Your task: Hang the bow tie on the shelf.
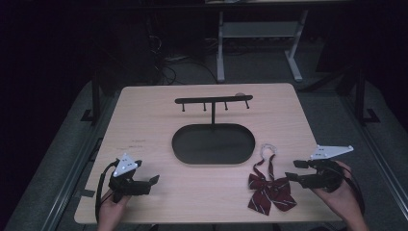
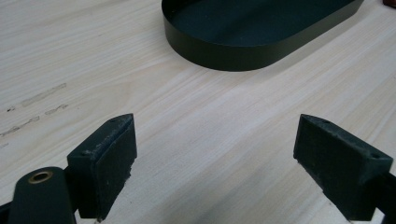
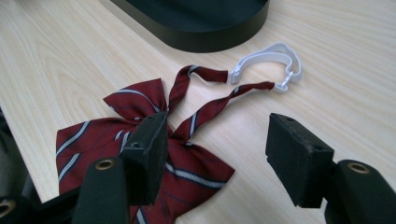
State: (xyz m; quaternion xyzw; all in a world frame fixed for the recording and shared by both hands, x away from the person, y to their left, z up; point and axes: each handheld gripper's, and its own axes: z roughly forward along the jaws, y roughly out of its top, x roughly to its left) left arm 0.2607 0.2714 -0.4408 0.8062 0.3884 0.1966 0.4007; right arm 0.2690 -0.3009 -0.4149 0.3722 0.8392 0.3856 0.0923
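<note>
A dark red striped bow tie (image 1: 270, 190) (image 3: 140, 140) lies flat near the table's front right, its two thin straps running up to a white elastic loop (image 1: 268, 148) (image 3: 271, 63). My right gripper (image 1: 294, 170) (image 3: 217, 149) is open just to the right of the bow tie, one jaw over its edge, touching nothing. A black stand (image 1: 213, 113) with a hook bar rises from an oval black tray base (image 1: 211, 156) (image 2: 243, 56) (image 3: 201, 39) at the table's middle. My left gripper (image 1: 153, 179) (image 2: 215, 154) is open over bare wood at the front left.
The light wooden table (image 1: 144, 125) has faint marks left of the tray. A small round object (image 1: 239, 95) sits behind the hook bar. Dark floor, cables and a white desk frame (image 1: 260, 38) lie beyond the far edge.
</note>
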